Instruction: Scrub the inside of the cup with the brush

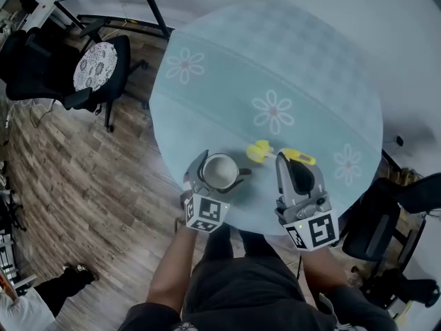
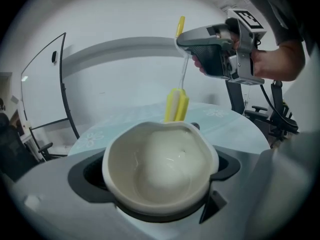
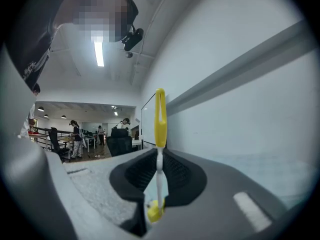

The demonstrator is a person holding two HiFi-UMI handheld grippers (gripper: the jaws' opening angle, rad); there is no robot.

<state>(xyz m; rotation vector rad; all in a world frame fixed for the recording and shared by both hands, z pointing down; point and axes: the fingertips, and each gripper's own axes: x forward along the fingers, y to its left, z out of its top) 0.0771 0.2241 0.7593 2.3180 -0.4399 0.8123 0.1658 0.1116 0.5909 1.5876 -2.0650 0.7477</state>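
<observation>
A white cup [image 1: 220, 170] with a wavy rim sits between the jaws of my left gripper [image 1: 218, 179], which is shut on it just above the table's near edge. In the left gripper view the cup's inside [image 2: 162, 166] is bare and glossy. My right gripper [image 1: 290, 165] is shut on a brush by its thin white shaft [image 3: 159, 171]. The brush's yellow head [image 1: 260, 150] hangs just right of the cup and beyond its rim [image 2: 176, 105], outside it. Its yellow handle end [image 1: 303, 158] sticks out on the gripper's other side.
A round table [image 1: 275, 67] carries a pale blue cloth with flower prints. A black office chair [image 1: 89, 67] stands on the wooden floor at the left, another black chair [image 1: 386, 226] at the right. A black stand leg [image 1: 153, 9] rises behind the table.
</observation>
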